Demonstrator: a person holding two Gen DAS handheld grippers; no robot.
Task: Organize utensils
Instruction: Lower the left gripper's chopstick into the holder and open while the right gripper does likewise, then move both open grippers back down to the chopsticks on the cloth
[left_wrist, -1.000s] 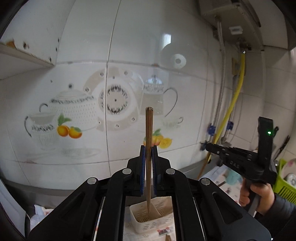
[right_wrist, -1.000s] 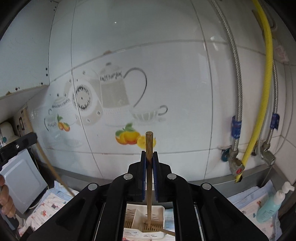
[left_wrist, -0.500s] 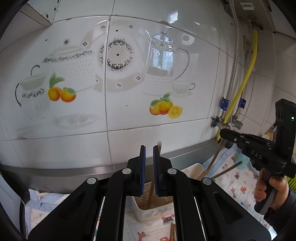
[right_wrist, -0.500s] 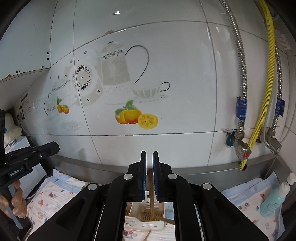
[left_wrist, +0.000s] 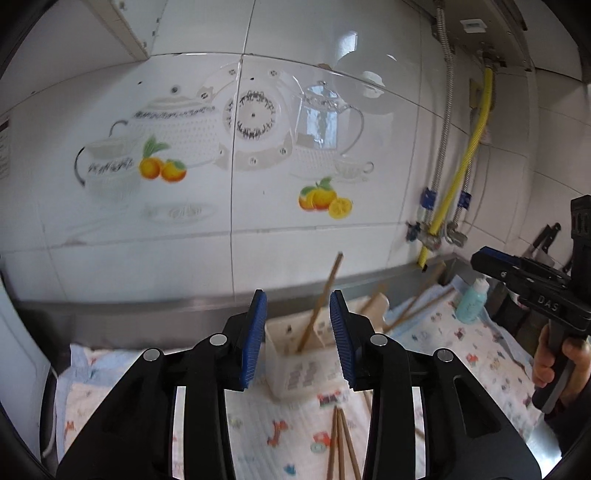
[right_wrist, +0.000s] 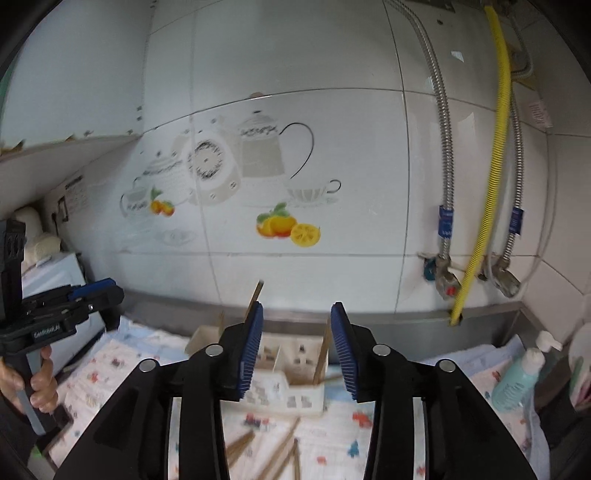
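My left gripper (left_wrist: 297, 332) has its jaws opening, with nothing pressed between the blue pads. Beyond it stands a white slotted utensil holder (left_wrist: 295, 365) with a brown chopstick (left_wrist: 321, 299) leaning inside. Loose chopsticks (left_wrist: 341, 443) lie on the patterned cloth in front. My right gripper (right_wrist: 295, 343) is also opening and holds nothing. It looks at the same holder (right_wrist: 291, 384), where one chopstick (right_wrist: 322, 354) stands in the right slot and another (right_wrist: 254, 295) leans at the left. More loose chopsticks (right_wrist: 280, 454) lie below. Each view shows the other gripper at its edge (left_wrist: 484, 258) (right_wrist: 107, 290).
A printed cloth (left_wrist: 461, 350) covers the counter below a tiled wall (left_wrist: 236, 206) with a steel backsplash. Steel hoses and a yellow hose (right_wrist: 495, 177) hang at the right. A teal bottle (right_wrist: 517, 380) stands at the right. A person's hand (left_wrist: 554, 358) grips the right tool.
A second ago each gripper was shut on an upright chopstick over the holder. Both let go, the chopsticks dropped into the holder, and the jaws have spread apart.
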